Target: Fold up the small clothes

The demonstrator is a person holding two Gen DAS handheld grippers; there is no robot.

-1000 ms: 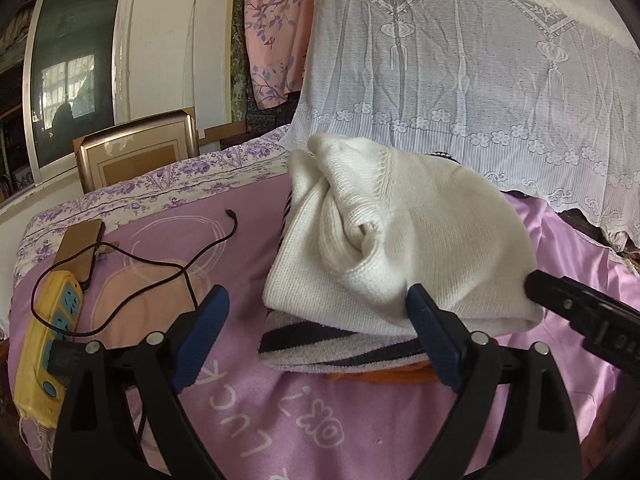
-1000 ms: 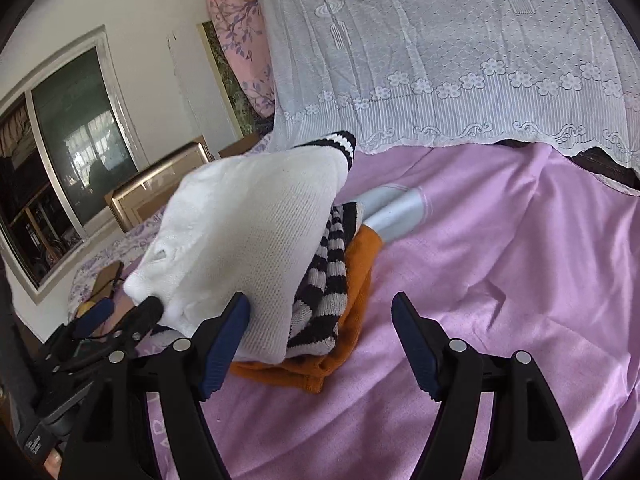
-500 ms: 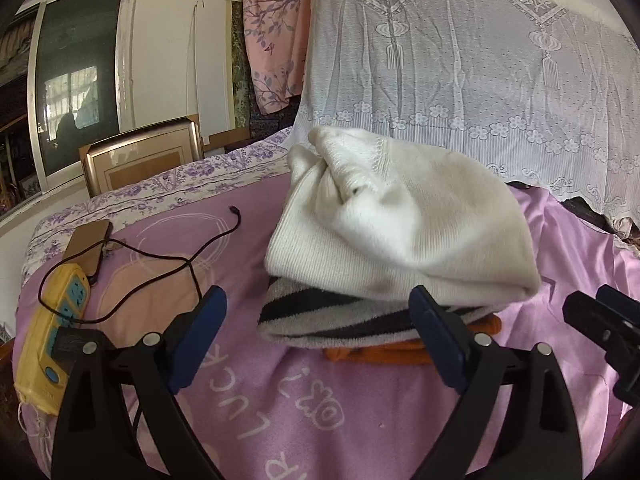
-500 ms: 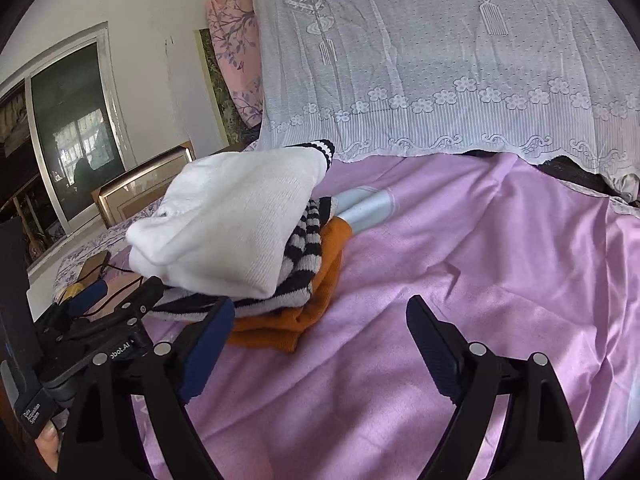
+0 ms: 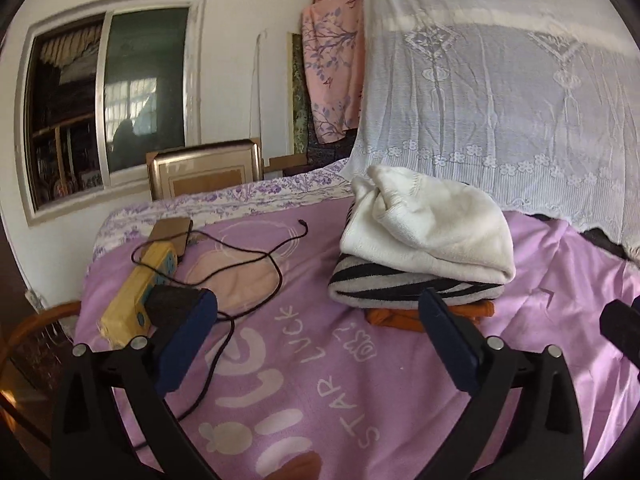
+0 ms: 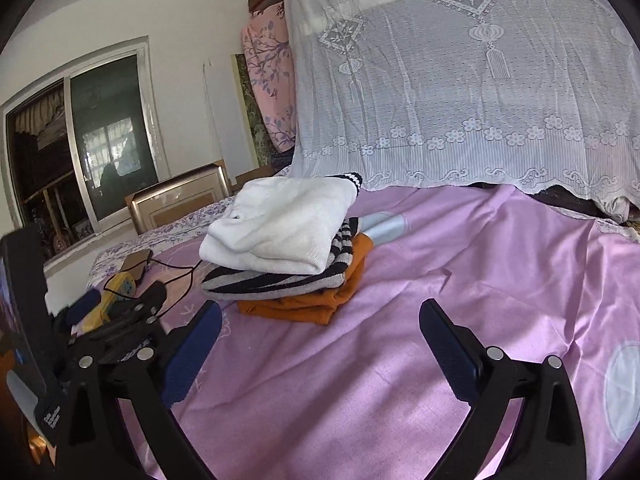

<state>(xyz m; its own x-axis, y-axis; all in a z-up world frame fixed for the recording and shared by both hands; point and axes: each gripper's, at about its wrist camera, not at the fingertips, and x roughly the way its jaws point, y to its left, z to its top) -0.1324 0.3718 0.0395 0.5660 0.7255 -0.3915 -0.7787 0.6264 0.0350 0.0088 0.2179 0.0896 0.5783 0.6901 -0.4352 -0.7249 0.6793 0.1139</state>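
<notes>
A stack of folded small clothes lies on the pink bedsheet: a white knit garment on top, a black-and-white striped one under it, an orange one at the bottom. The right wrist view shows the same white garment, striped one and orange one. My left gripper is open and empty, a little short of the stack. My right gripper is open and empty, in front of the stack. The left gripper also shows in the right wrist view.
A yellow power strip with a black cable and a phone lie on the bed's left part. A framed picture leans behind the bed. A white lace cover hangs over the bedding at the back.
Both grippers have pulled back from the stack and the view has widened. The white garment, lifted a second ago, now rests flat on the striped one.
</notes>
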